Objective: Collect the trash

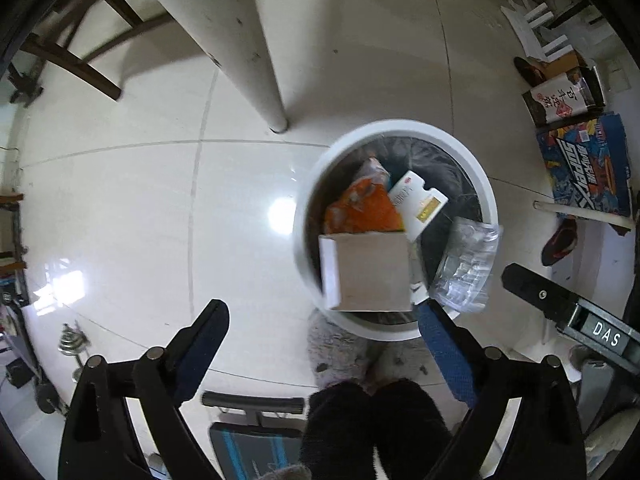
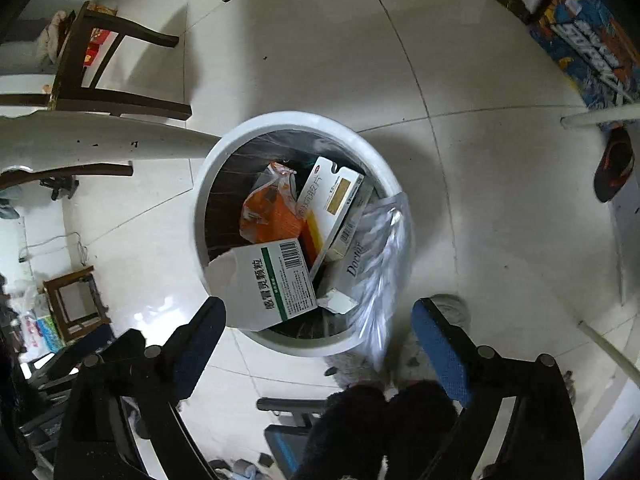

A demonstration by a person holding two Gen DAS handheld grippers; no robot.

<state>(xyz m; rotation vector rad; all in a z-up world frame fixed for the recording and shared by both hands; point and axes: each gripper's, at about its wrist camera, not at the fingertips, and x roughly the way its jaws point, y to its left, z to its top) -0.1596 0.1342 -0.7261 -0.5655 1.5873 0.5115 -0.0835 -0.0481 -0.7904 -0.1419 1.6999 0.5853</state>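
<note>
Both tools, left tool (image 1: 320, 344) and right tool (image 2: 320, 338), hang spread and empty above the bin (image 2: 372, 164); the clear plastic bag (image 2: 384, 260) draped over its rim looks light, limp, slippery, so pinch a bunched fold

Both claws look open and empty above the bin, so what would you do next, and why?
Probably nudge the clear plastic bag inward with the right gripper. It drapes over the white bin's rim and hangs partly outside, while the green-striped box, orange packet and white box already lie inside.
</note>
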